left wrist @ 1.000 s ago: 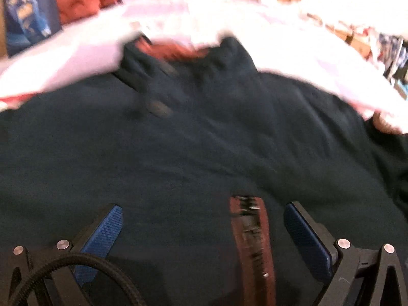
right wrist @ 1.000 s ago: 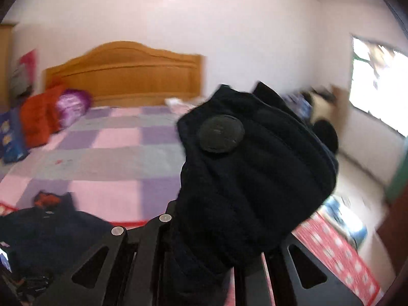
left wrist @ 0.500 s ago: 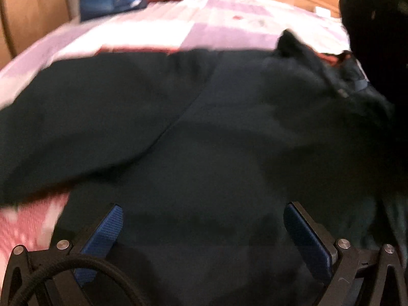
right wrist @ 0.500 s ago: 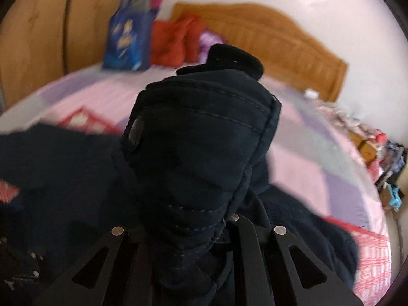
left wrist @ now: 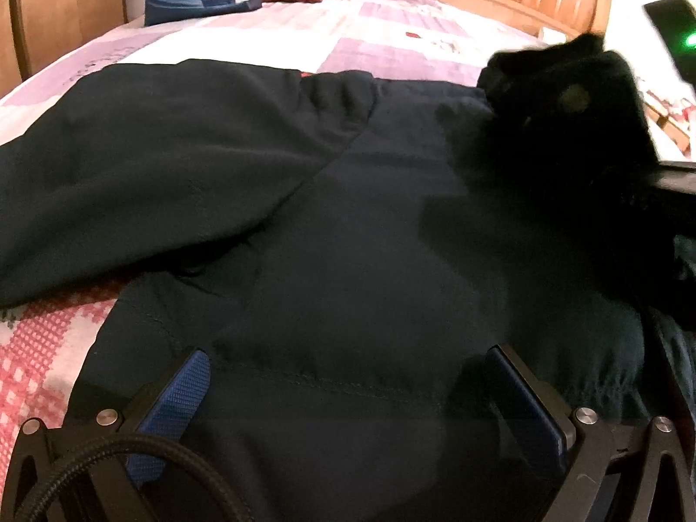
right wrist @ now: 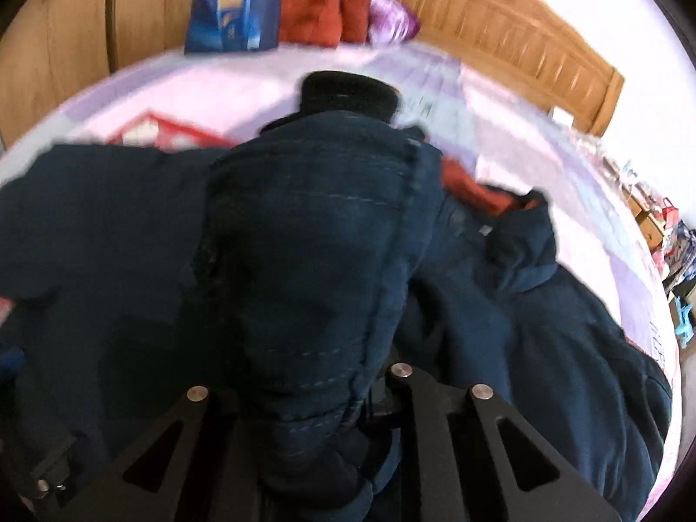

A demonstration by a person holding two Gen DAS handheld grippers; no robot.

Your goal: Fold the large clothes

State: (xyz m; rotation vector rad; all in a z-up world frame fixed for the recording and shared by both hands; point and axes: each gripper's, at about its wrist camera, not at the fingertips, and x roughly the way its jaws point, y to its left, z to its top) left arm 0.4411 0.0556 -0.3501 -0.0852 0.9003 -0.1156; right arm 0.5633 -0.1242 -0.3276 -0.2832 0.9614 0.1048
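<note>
Currently the jacket [left wrist: 356, 235] lies spread across the bed [left wrist: 383, 39], dark navy, body flat, one sleeve [left wrist: 143, 165] stretched out to the left over the checked pink sheet. Orange lining [right wrist: 470, 182] shows at the collar in the right wrist view.

Left gripper [left wrist: 348, 396]: fingers [left wrist: 174, 409] wide apart, released, blue pads just above the jacket's lower body near a stitched seam; nothing between them.

Right gripper [right wrist: 304, 396]: fingers clenched on a thick quilted fold of the jacket, the cuff [right wrist: 313, 226], which bulges up in front of the camera and hides the fingertips. Jaws have just been opening slightly, cloth still between them. From the left wrist view the same bunched cuff [left wrist: 565, 104] hangs blurred over the jacket's right side, a round button visible on it.

Background: wooden headboard [right wrist: 500, 21] at the far end, blue bag [right wrist: 230, 4] and red cushion [right wrist: 326, 4] against it, purple bundle [right wrist: 391, 17] beside the cushion. Clutter at the bed's right edge, too blurred to identify
</note>
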